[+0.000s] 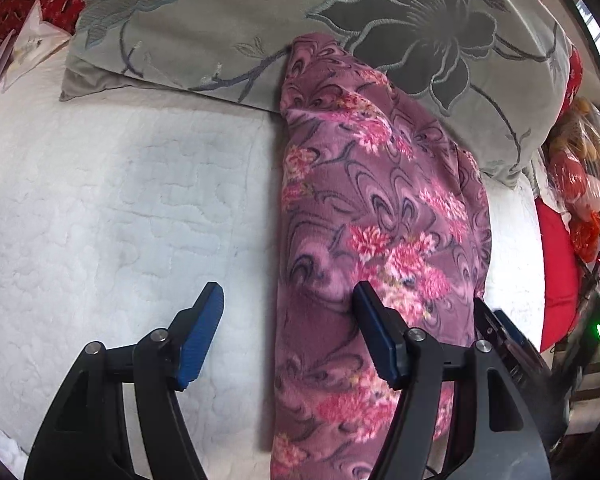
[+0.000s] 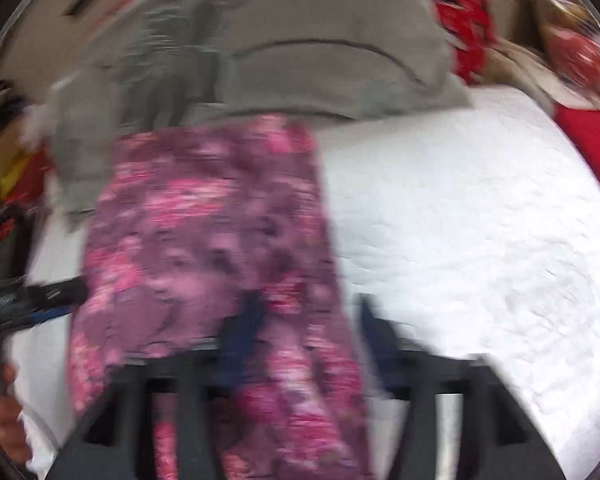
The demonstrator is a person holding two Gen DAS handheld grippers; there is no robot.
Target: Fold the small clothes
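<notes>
A purple fleece garment with pink flowers (image 1: 372, 216) lies folded into a long strip on the white quilted bed (image 1: 100, 200), its far end against a grey pillow. My left gripper (image 1: 288, 300) is open over the strip's left edge, its right finger over the cloth and its left finger over the bed. In the blurred right wrist view the same garment (image 2: 204, 240) lies left of centre. My right gripper (image 2: 308, 316) is open over its right edge, empty. The right gripper also shows at the left wrist view's right side (image 1: 500, 328).
A large grey pillow with embroidered flowers (image 1: 300, 20) lies across the head of the bed. Red cloth (image 1: 556, 272) and wrapped items (image 1: 580, 184) sit off the right side. White bed surface (image 2: 460, 220) spreads to the right of the garment.
</notes>
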